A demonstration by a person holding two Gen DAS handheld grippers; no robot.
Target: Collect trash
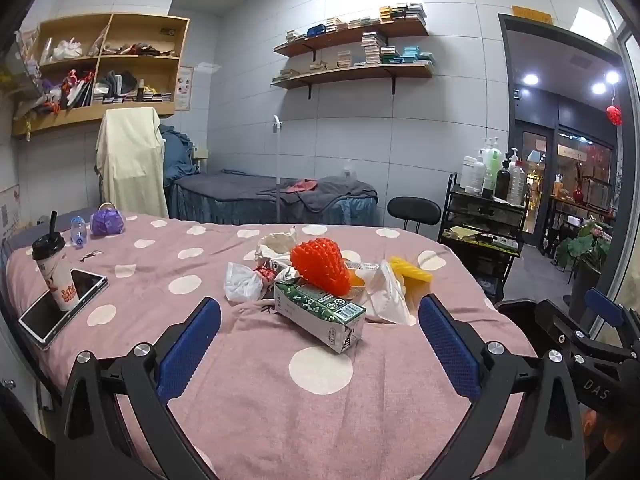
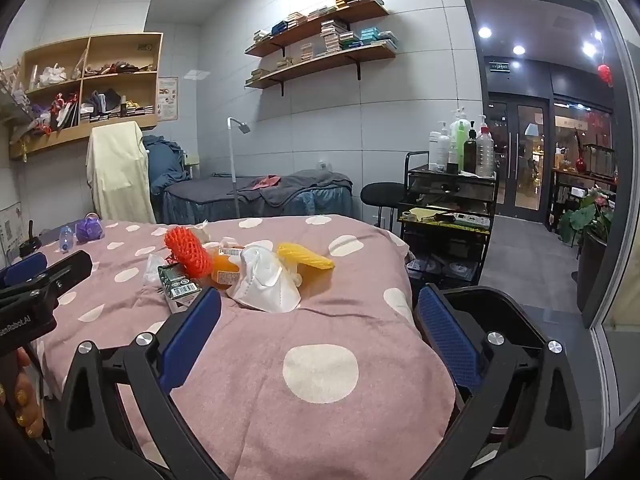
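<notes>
A heap of trash lies on the pink dotted bedspread (image 1: 280, 420): a green and white drink carton (image 1: 320, 314), red foam fruit netting (image 1: 320, 266), a white face mask (image 1: 386, 296), yellow foam netting (image 1: 410, 272), crumpled white wrappers (image 1: 242, 282) and an orange packet (image 2: 224, 270). My left gripper (image 1: 320, 344) is open, low over the bed, with the carton between its blue pads. My right gripper (image 2: 318, 340) is open and empty, nearer the bed's right edge, short of the mask (image 2: 266, 282). A black bin rim (image 2: 496, 300) shows behind its right finger.
A lidded drink cup (image 1: 54, 272) stands on a tablet (image 1: 64, 304) at the bed's left. A small bottle (image 1: 79, 230) and purple bag (image 1: 106, 220) lie farther back. A black trolley with bottles (image 2: 452, 208) and a stool (image 2: 382, 196) stand to the right.
</notes>
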